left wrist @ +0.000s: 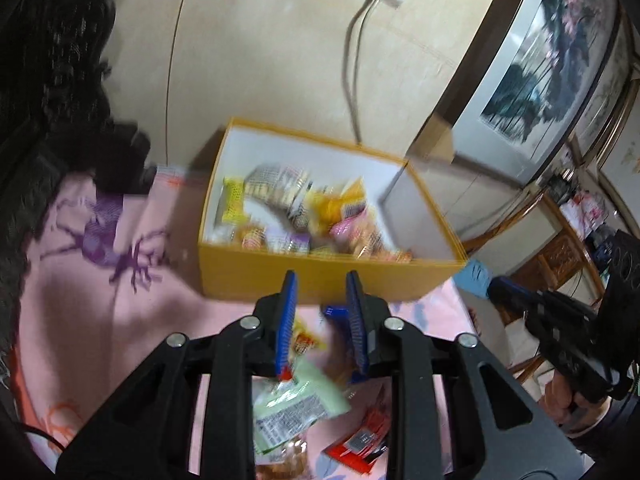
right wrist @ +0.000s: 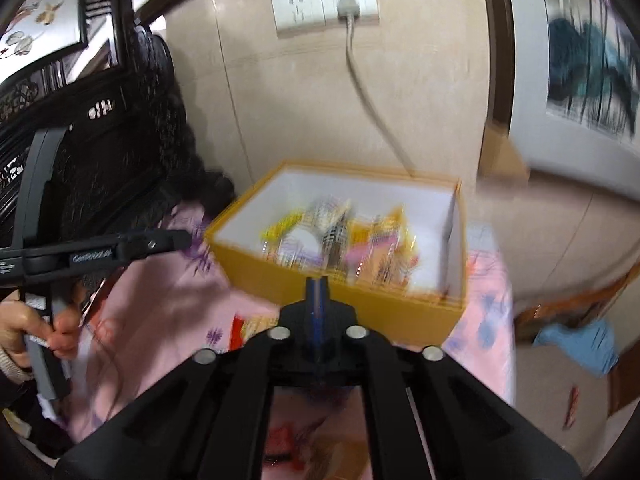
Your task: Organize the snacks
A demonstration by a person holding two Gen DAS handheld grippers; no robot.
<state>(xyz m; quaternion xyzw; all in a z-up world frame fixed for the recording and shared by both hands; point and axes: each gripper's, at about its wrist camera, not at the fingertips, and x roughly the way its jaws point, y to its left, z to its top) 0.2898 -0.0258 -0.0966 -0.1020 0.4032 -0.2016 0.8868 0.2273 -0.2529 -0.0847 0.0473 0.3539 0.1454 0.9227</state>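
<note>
A yellow box (left wrist: pixel 312 276) with white inner walls stands on the pink cloth and holds several snack packets (left wrist: pixel 304 216); it also shows in the right wrist view (right wrist: pixel 360 300). My left gripper (left wrist: pixel 322 280) is open and empty, hovering just before the box's near wall. Loose snacks lie under it: a green packet (left wrist: pixel 298 404), a red packet (left wrist: pixel 360 440) and an orange one (left wrist: pixel 304 340). My right gripper (right wrist: pixel 317 284) is shut with nothing between its blue pads, near the box's front wall. Both views are blurred.
A pink flowered cloth (left wrist: pixel 100 300) covers the surface. A dark carved wooden frame (right wrist: pixel 100 120) stands at the left. A wall socket with a grey cable (right wrist: pixel 352 12) is behind the box. A framed painting (left wrist: pixel 552 60) and a blue cloth (right wrist: pixel 580 340) are at the right.
</note>
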